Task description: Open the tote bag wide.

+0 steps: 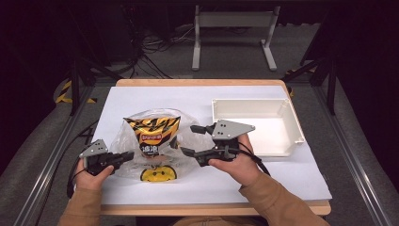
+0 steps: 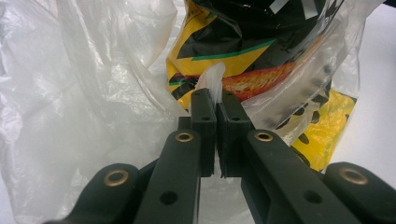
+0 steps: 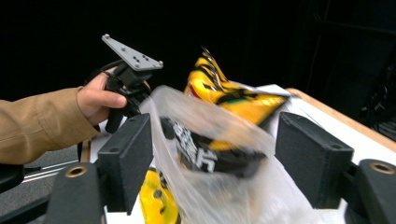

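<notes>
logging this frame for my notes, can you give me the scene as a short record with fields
surface: table with a white top
bag: clear plastic bag with a smiley face print, lying near the middle of the table
contents: yellow and black chip packet, partly out of the bag's mouth
left gripper: shut on a fold of the plastic bag
right gripper: open, jaws either side of the bag and packet
bin: white bin at the right of the table, nothing seen in it
hands: one on each gripper, tan sleeves
</notes>
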A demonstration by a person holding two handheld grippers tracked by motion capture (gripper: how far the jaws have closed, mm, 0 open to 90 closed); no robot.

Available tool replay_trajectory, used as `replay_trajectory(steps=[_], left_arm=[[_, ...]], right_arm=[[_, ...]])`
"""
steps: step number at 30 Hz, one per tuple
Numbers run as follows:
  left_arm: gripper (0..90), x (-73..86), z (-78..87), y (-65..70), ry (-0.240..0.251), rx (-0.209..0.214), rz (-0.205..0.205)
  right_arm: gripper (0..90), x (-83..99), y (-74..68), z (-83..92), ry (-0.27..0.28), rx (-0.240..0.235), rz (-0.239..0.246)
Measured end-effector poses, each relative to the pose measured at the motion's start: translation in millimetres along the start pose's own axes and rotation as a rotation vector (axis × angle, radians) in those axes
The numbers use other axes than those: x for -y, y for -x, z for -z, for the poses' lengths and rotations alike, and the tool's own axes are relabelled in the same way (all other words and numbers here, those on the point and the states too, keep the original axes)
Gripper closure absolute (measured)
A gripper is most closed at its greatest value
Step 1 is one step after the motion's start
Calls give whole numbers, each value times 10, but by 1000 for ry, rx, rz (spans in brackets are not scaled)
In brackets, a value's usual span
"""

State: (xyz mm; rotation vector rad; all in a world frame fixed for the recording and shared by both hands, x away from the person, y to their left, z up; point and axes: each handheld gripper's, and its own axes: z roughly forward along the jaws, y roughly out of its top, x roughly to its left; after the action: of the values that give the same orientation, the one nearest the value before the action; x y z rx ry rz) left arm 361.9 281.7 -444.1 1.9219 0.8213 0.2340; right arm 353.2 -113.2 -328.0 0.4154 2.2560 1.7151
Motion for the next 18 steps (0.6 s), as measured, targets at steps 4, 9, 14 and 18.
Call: replay_trajectory(steps=[4, 9, 14, 18], left_arm=[[863, 1, 8, 5, 10, 1, 3], [863, 6, 19, -4, 19, 4, 13], [858, 9, 20, -6, 23, 2, 17], [858, 9, 13, -4, 17, 7, 18]], right_arm=[[228, -56, -52, -97, -9, -9, 24], [146, -119, -126, -244, 4, -37, 36], [125, -113, -138, -336, -5, -42, 33], [124, -96, -130, -401, -15, -34, 43]])
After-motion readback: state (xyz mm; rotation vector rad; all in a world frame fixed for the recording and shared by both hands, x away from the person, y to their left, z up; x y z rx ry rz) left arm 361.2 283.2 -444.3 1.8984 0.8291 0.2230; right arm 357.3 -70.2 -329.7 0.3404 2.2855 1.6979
